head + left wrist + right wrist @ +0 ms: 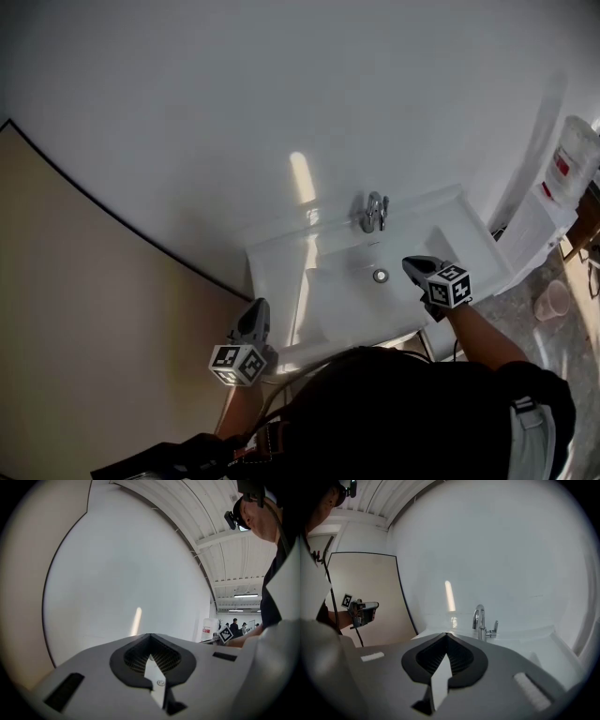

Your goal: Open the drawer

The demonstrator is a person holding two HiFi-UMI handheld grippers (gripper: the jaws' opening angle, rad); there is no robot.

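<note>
A plain white wall [281,94] fills most of the head view, with a beige panel edged in black [75,309] to its left. The person's black top [394,412] covers the bottom of that view and hides whatever lies under the white rectangular washbasin [281,253]. No view shows the drawer, so its place relative to either tool cannot be told. The left hand-held gripper [260,305] hangs just off the basin's front left corner, its jaws pressed together on nothing. The right hand-held gripper [408,263] is over the right part of the bowl, its jaws likewise together and empty, its tip near the round metal drain [381,276]. A curved chrome tap [375,212] stands at the basin's back edge.
</note>
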